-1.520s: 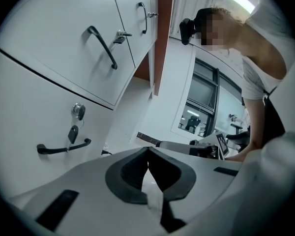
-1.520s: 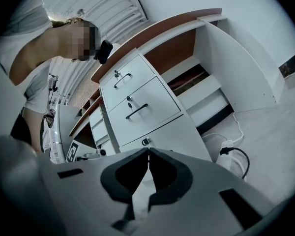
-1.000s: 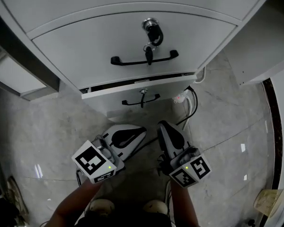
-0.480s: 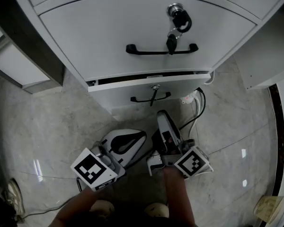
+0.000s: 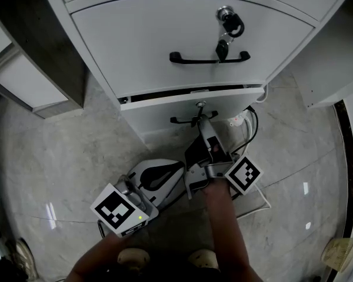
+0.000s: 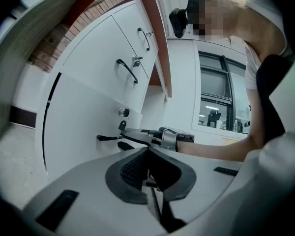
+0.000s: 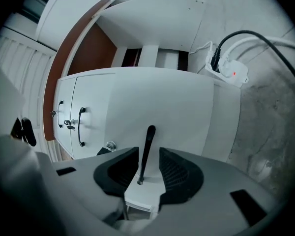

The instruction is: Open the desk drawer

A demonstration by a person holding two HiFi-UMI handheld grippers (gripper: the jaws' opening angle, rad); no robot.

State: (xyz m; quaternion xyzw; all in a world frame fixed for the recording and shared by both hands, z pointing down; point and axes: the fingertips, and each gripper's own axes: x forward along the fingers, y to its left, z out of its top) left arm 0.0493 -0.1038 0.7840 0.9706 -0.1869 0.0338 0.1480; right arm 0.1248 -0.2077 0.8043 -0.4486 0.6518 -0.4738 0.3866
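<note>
The white desk pedestal has an upper drawer (image 5: 165, 46) with a black handle (image 5: 209, 58) and a key in its lock (image 5: 229, 23). Below it is a lower drawer (image 5: 159, 117) with a small black handle (image 5: 182, 121) (image 7: 148, 136). My right gripper (image 5: 205, 125) (image 7: 147, 154) is turned on its side at that lower handle. Its jaws have just been opening and now stand open, with the handle bar between the pads and a gap on each side. My left gripper (image 5: 177, 167) (image 6: 148, 157) hangs back over the floor, shut on nothing.
A white power strip with black and white cables (image 5: 240, 121) (image 7: 229, 69) lies on the grey stone floor right of the lower drawer. A low white unit (image 5: 29, 87) stands at the left and a white panel (image 5: 329, 63) at the right. The person's shoes (image 5: 129, 256) are at the bottom.
My right gripper has moved forward to the lower drawer's handle, rolled onto its side and opened its jaws around the bar. The left gripper has hardly shifted.
</note>
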